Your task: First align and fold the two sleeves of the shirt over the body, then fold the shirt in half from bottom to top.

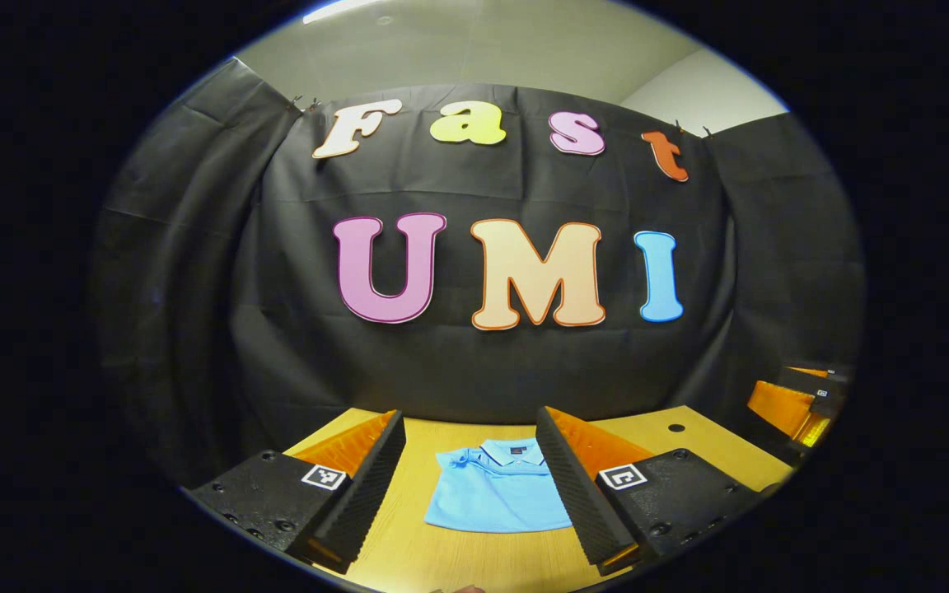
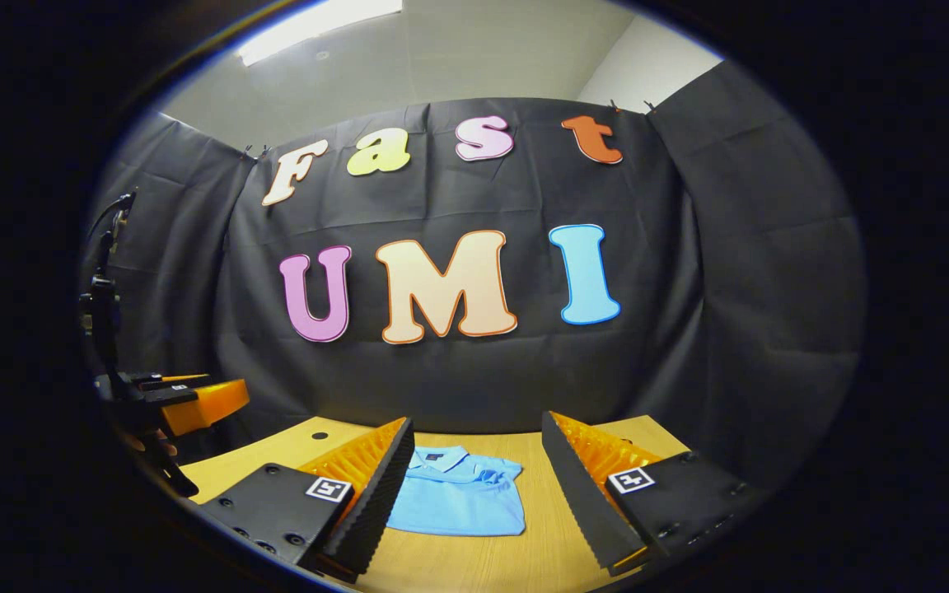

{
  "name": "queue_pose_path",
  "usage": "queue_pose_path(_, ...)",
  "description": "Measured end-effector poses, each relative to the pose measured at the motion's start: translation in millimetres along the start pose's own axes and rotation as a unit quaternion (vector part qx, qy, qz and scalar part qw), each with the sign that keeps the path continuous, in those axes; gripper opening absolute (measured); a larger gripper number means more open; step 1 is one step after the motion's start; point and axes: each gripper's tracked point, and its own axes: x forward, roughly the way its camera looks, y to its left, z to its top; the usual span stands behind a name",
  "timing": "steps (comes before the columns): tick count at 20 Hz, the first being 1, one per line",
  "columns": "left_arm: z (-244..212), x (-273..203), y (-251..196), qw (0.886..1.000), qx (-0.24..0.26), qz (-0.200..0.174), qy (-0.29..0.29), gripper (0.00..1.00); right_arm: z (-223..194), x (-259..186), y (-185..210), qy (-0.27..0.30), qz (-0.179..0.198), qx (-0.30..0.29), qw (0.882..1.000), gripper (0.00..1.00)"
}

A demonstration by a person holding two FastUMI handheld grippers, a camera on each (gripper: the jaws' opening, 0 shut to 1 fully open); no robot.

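A light blue polo shirt (image 1: 495, 494) lies flat on the wooden table (image 1: 689, 449), collar at the far end, in a compact, roughly square shape with a sleeve lying over the body. My left gripper (image 1: 470, 414) hovers above the table's near side, open and empty, with the shirt seen between its fingers. In the right gripper view the same shirt (image 2: 458, 498) lies ahead and slightly left. My right gripper (image 2: 477, 420) is open too, holding nothing and clear of the cloth. The right gripper (image 1: 796, 403) appears far right in the left gripper view, and the left gripper (image 2: 186, 399) far left in the right gripper view.
The table (image 2: 573, 568) has a small round hole (image 1: 676, 427) near its far edge. A dark stand (image 2: 104, 313) rises at the far left, behind the left gripper. A hand (image 2: 153, 445) shows under that gripper. Black cloth walls close off the back and sides.
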Motion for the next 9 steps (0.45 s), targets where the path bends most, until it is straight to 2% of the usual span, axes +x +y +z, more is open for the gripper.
queue_pose_path(1,2.3,-0.8,0.3,1.0,0.001,-0.001,-0.002,0.94,1.3,-0.1,1.5,-0.001,0.001,-0.002,1.0,1.0)
queue_pose_path(2,4.5,-2.7,-0.1,1.0,0.005,-0.002,-0.005,0.94,2.4,-0.6,3.3,-0.001,0.003,-0.004,1.0,0.97)
queue_pose_path(6,6.1,-3.4,2.5,1.0,0.015,-0.003,-0.005,0.95,5.4,-2.0,9.7,-0.006,0.005,-0.002,1.0,0.97)
queue_pose_path(7,5.7,-3.2,3.1,1.0,0.013,-0.004,-0.006,0.94,4.9,-0.3,9.8,-0.007,0.005,-0.001,1.0,1.0)
queue_pose_path(9,8.0,-3.1,6.1,1.0,0.012,-0.001,-0.008,0.94,4.8,0.8,11.4,-0.004,0.006,-0.004,1.0,0.97)
